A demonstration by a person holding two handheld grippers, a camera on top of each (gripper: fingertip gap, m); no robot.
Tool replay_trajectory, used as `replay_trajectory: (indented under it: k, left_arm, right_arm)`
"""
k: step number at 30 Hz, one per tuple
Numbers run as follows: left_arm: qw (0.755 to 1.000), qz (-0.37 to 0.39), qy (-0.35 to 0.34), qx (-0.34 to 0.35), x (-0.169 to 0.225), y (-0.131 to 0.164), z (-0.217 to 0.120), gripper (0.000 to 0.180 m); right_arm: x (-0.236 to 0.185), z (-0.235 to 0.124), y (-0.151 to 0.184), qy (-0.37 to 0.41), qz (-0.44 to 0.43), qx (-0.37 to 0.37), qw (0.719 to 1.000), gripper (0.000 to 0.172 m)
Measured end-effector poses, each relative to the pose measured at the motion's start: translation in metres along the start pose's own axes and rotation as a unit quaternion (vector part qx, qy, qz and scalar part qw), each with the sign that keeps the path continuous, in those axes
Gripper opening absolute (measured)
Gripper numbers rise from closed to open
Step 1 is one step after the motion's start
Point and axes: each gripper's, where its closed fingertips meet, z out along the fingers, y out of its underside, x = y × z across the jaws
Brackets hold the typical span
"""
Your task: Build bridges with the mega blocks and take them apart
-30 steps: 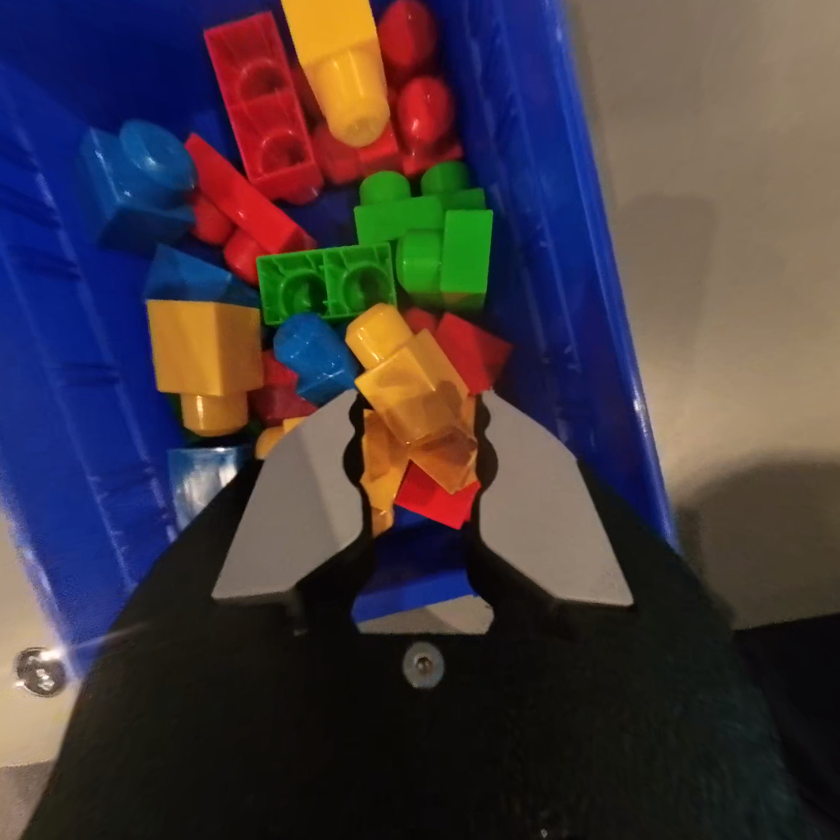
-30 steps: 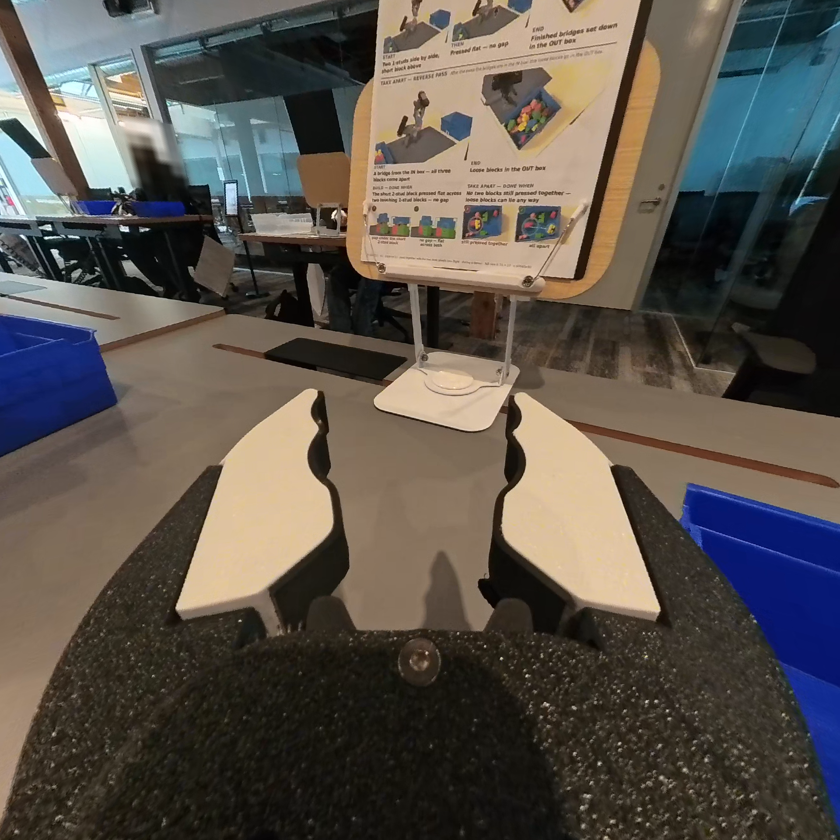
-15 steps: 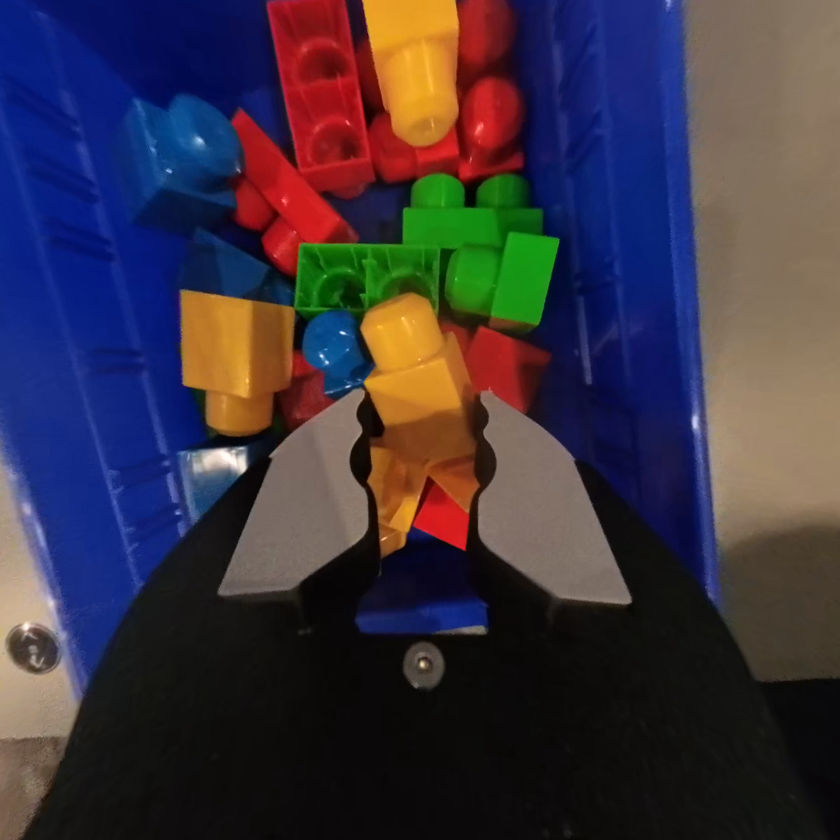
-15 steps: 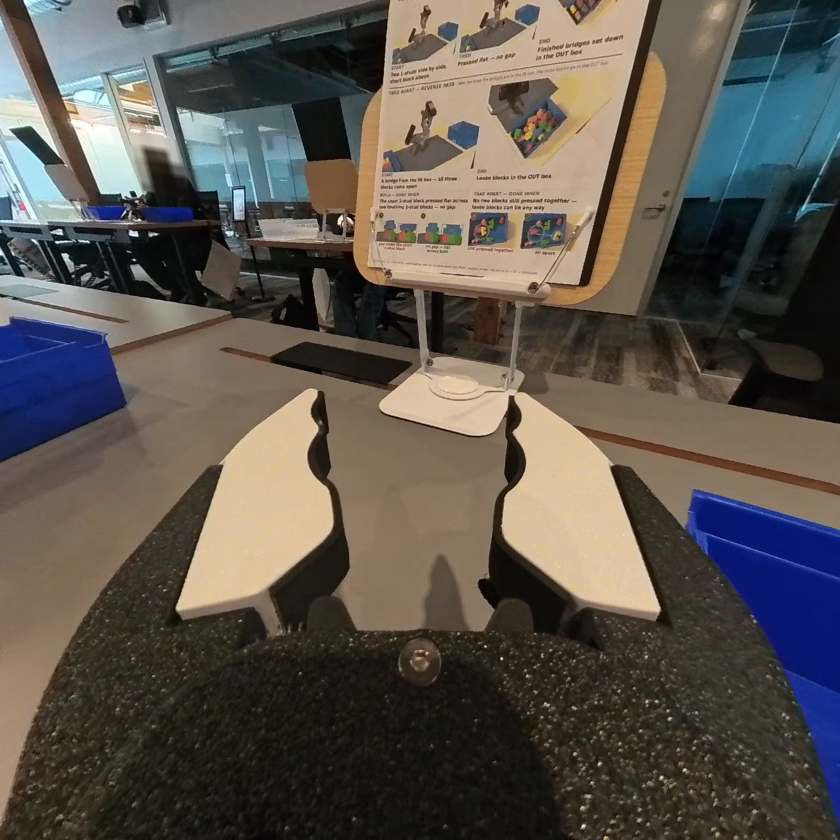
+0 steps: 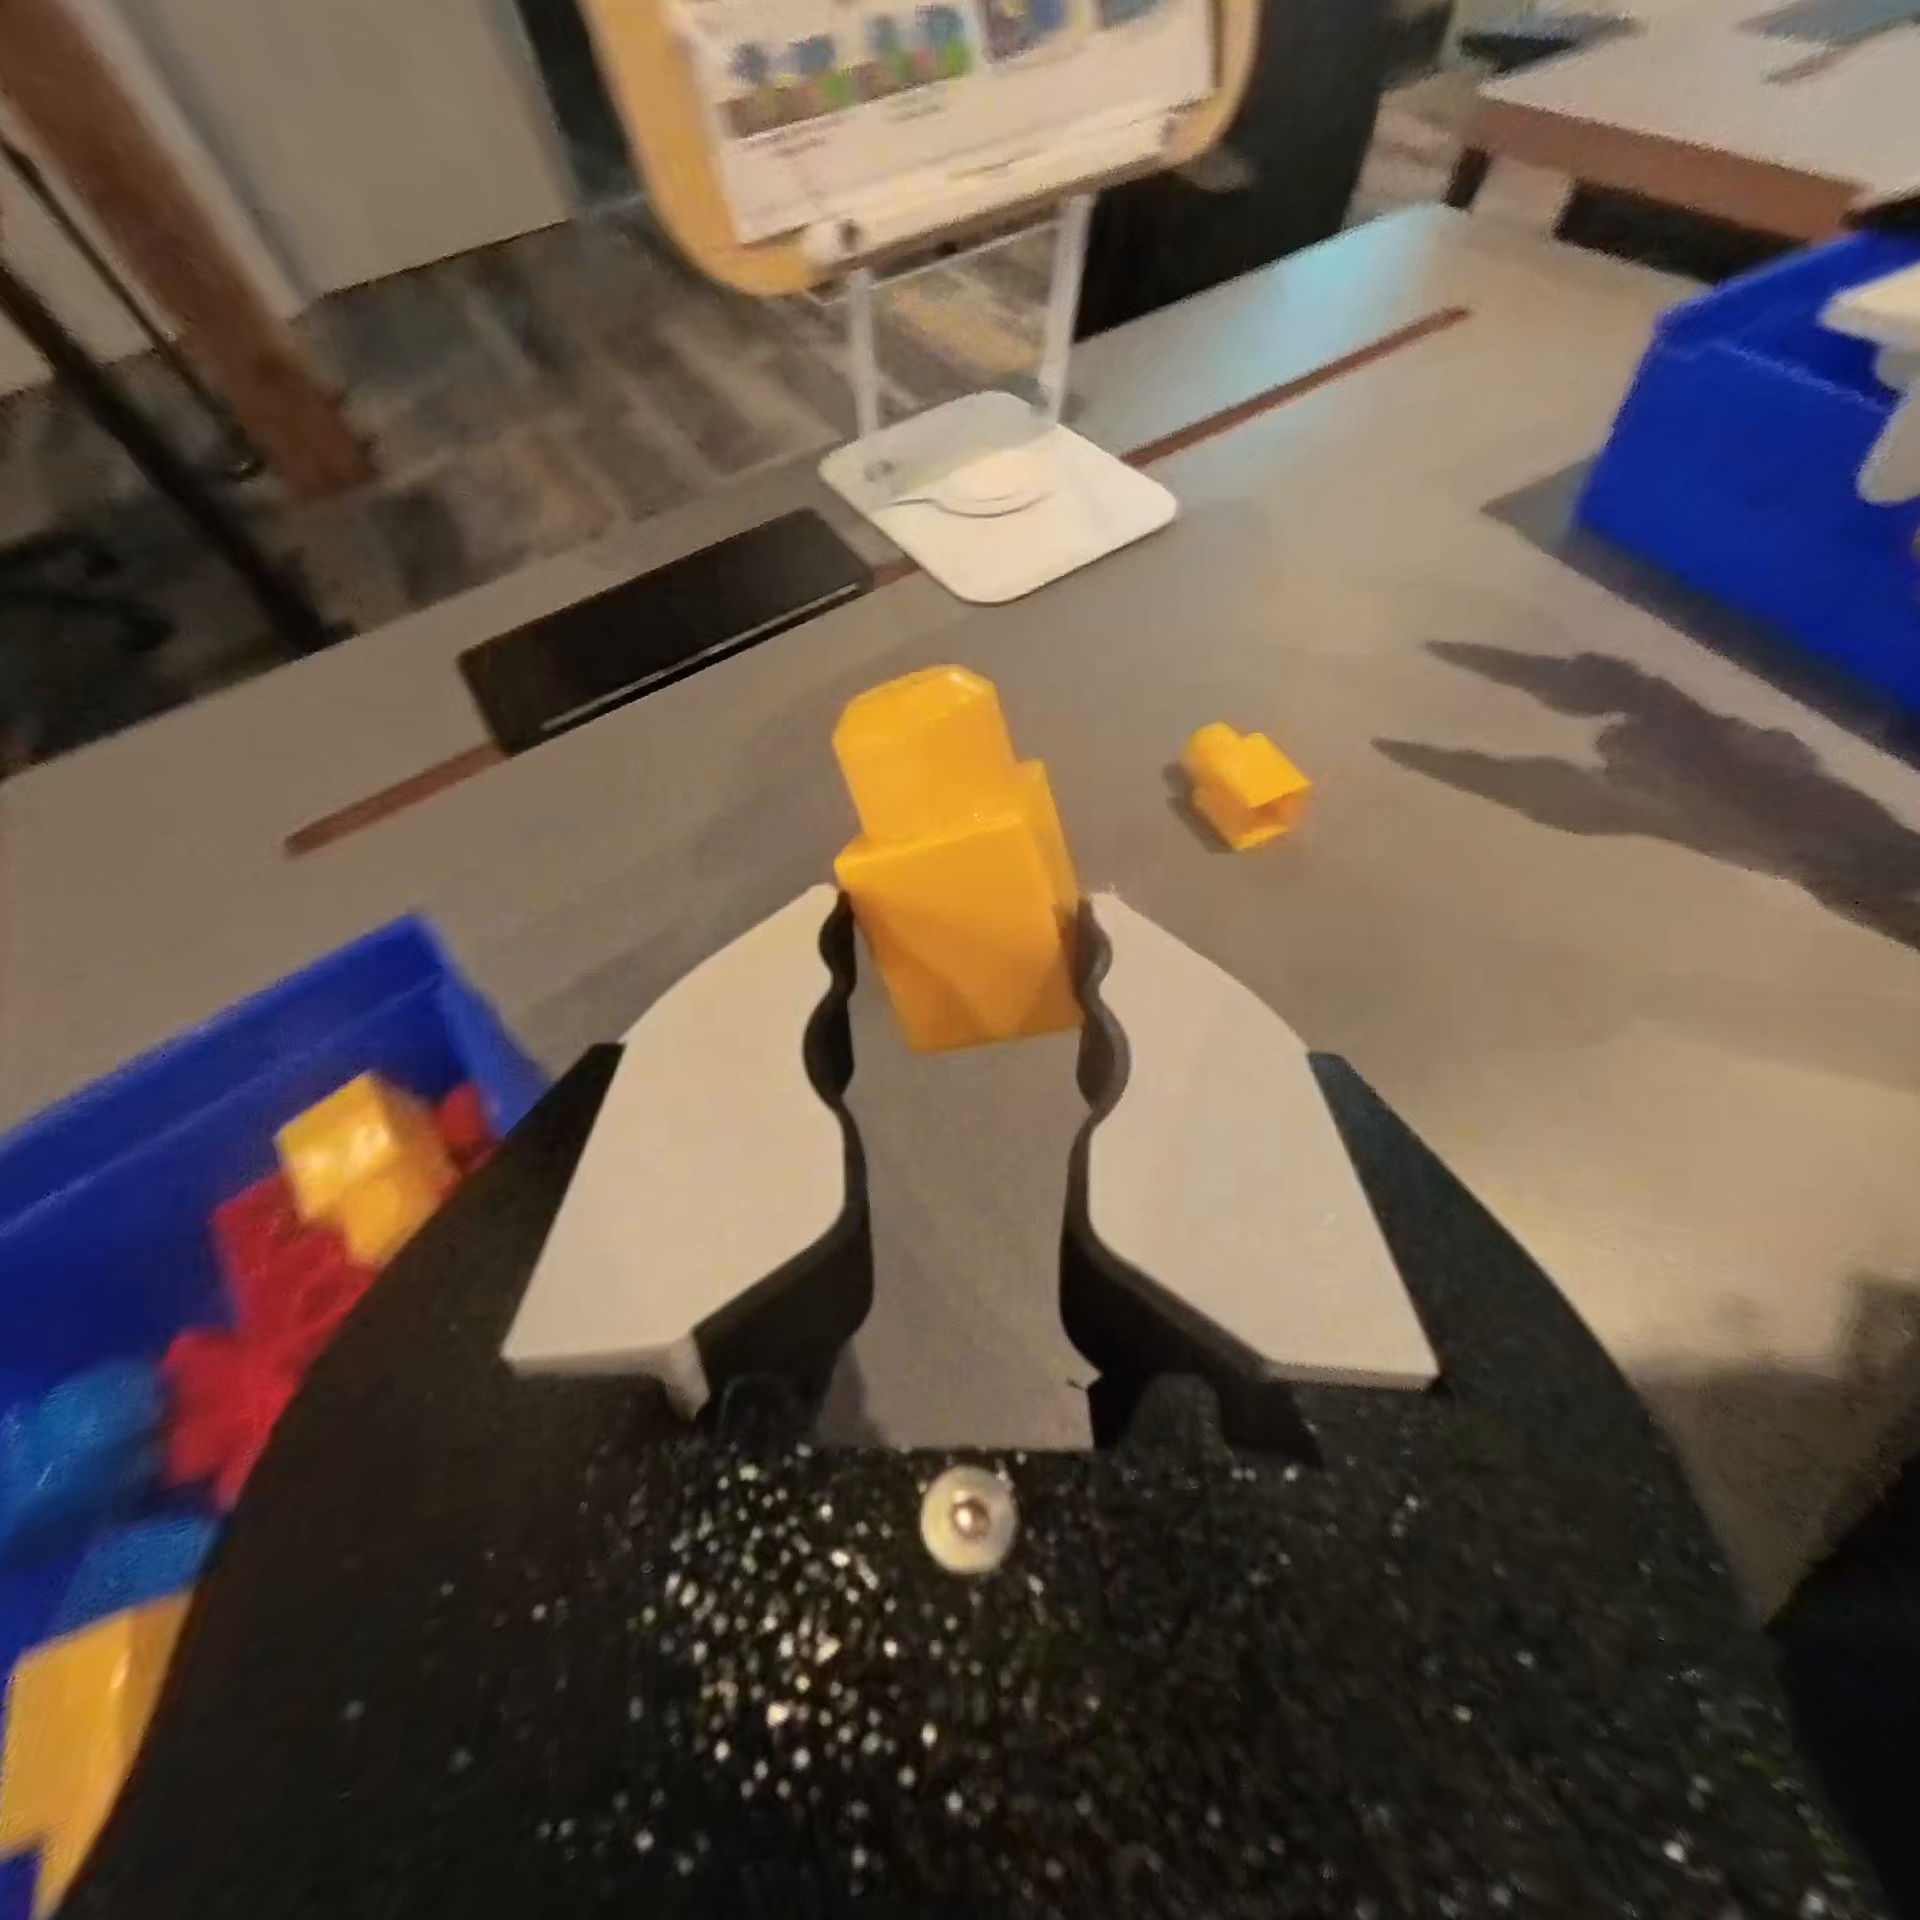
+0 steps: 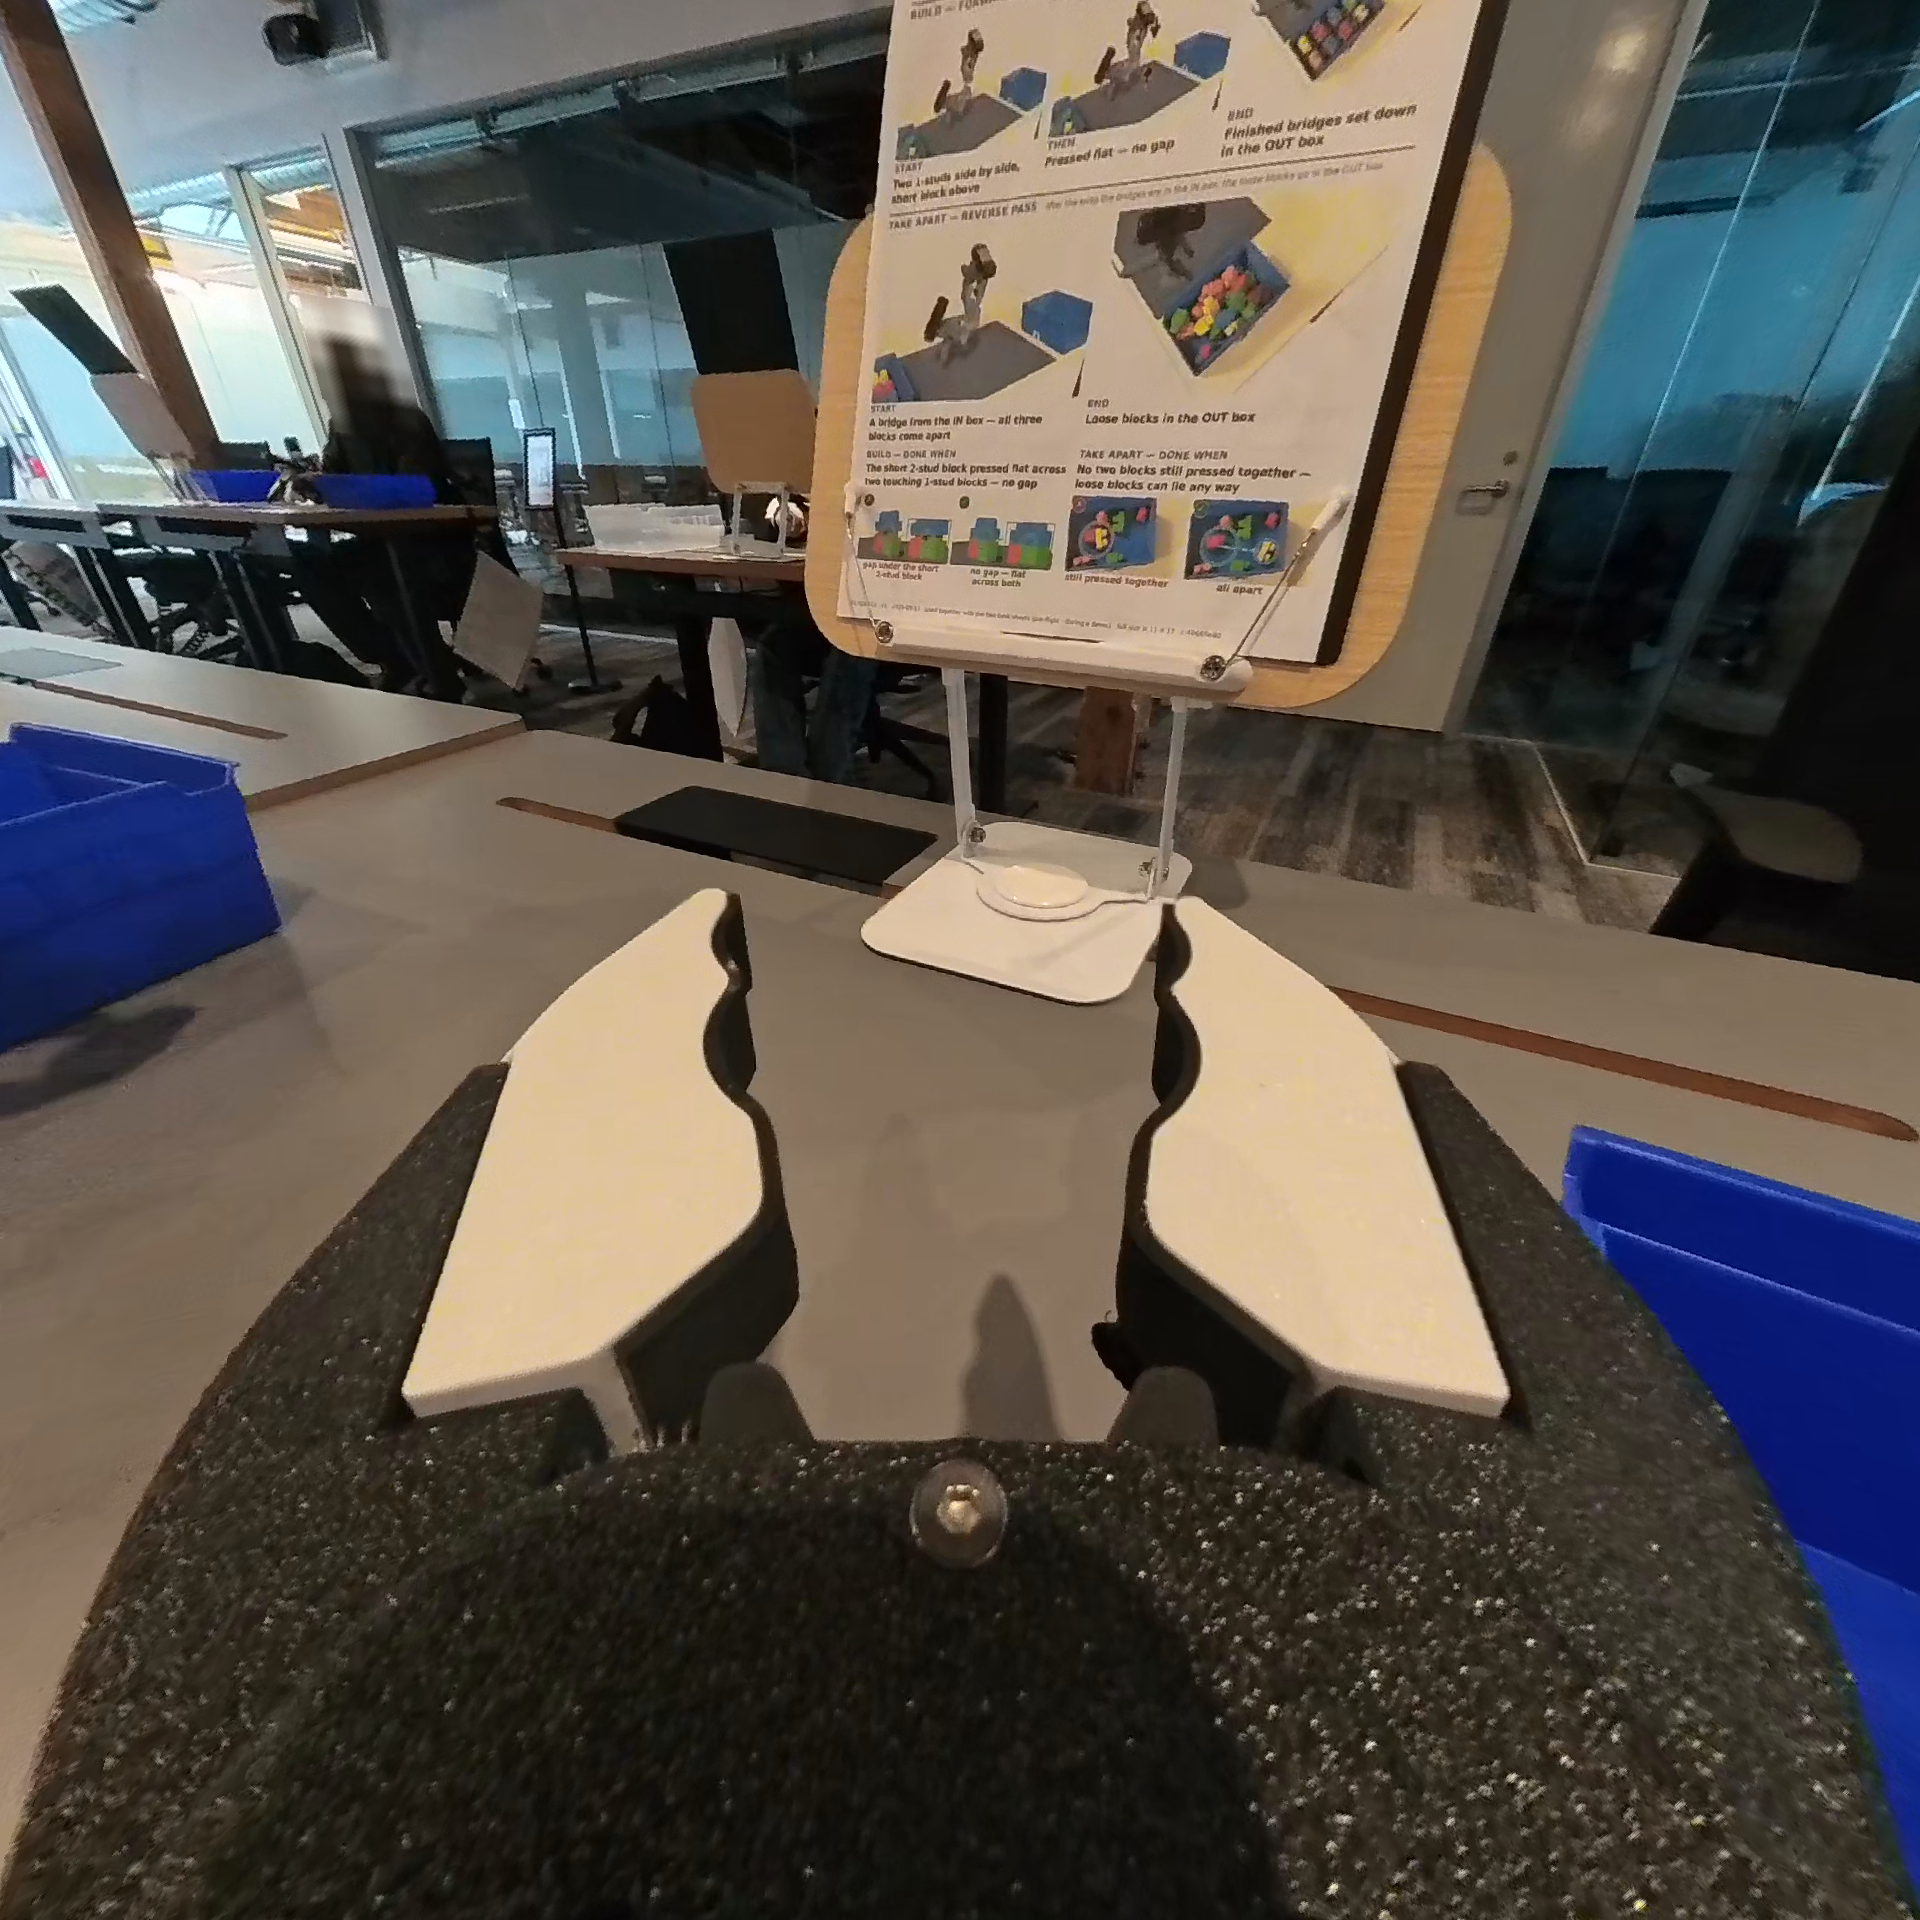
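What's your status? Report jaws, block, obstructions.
Left gripper shut on yellow block, above table. Right gripper open, nothing held. Second yellow block lies ahead.

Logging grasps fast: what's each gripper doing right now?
Left gripper: closed on a yellow one-stud block, held above the table.
Right gripper: open, empty.

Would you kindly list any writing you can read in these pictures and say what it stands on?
Sheet on the stand, right wrist view: printed headings and captions, legible, but I do not copy wording.
Same sheet, left wrist view: blurred.
Blocks, bins: no writing seen.
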Motion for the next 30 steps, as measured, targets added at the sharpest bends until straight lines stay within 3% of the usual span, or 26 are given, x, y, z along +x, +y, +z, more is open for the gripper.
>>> replay_trajectory:
  k: [6, 12, 19, 30]
  left_arm:
    - [0.995, 0.046, 0.073, -0.056, 0.073, 0.014, 0.085, 0.04]
    - [0.987, 0.022, 0.084, -0.131, 0.084, 0.055, 0.141, 0.04]
    - [0.986, -0.022, 0.096, -0.138, 0.093, 0.069, 0.16, 0.039]
    - [0.968, -0.039, 0.124, -0.213, 0.1, 0.087, 0.17, 0.039]
  right_arm:
    - [0.003, 0.001, 0.003, 0.004, 0.003, -0.005, 1.0, 0.075]
    - [0.005, 0.0, 0.003, 0.006, 0.006, -0.003, 1.0, 0.075]
    - [0.005, -0.001, 0.001, 0.006, 0.004, -0.001, 1.0, 0.074]
    - [0.006, -0.002, 0.001, 0.007, 0.004, -0.001, 1.0, 0.074]
